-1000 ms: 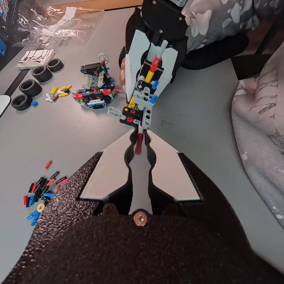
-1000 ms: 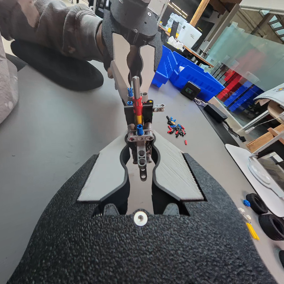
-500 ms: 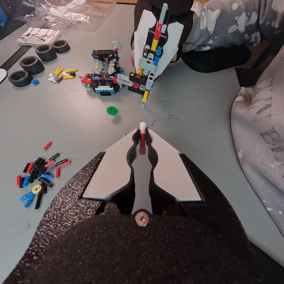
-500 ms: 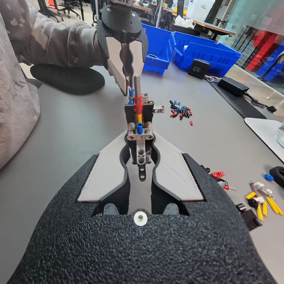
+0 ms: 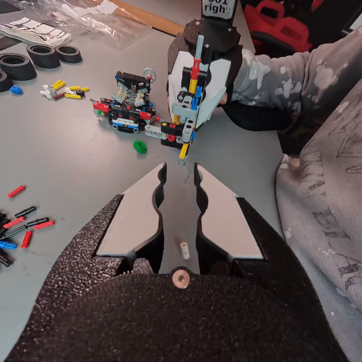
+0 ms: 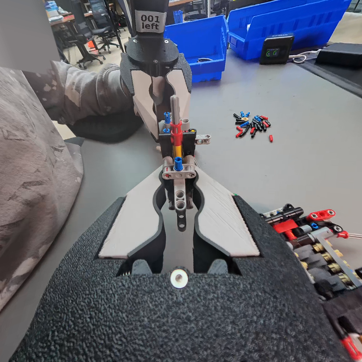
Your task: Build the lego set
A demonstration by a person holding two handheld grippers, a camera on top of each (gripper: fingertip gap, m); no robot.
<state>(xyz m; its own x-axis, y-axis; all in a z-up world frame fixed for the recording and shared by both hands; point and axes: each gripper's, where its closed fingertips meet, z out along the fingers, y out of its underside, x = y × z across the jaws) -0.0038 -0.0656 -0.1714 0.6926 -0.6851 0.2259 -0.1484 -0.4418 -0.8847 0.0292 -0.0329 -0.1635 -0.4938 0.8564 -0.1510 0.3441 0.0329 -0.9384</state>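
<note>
My right gripper (image 6: 178,176) is shut on a small lego sub-assembly (image 6: 177,148) of black and grey beams with a yellow, red and grey axle through it. It holds it above the grey table (image 6: 274,176). In the left wrist view the right gripper (image 5: 188,121) holds the sub-assembly (image 5: 184,117) with the axle end pointing at my left gripper (image 5: 180,166). The left gripper is open and empty, just short of the axle tip; it also shows in the right wrist view (image 6: 164,109). A small white bush (image 5: 184,250) shows low between its fingers. I cannot tell if it rests on the table.
A partly built chassis (image 5: 127,109) sits mid-table, with a green gear (image 5: 140,147) beside it. Black tyres (image 5: 41,56), yellow and white parts (image 5: 64,91) and a plastic bag (image 5: 88,21) lie far left. Loose pins (image 6: 252,125) lie on the table. Blue bins (image 6: 197,47) stand behind. Spacing between my two grippers at the tips: around 6 cm.
My left gripper has pulled back from the sub-assembly and opened. The red and white piece it held is out of its fingers. A green gear now lies on the table.
</note>
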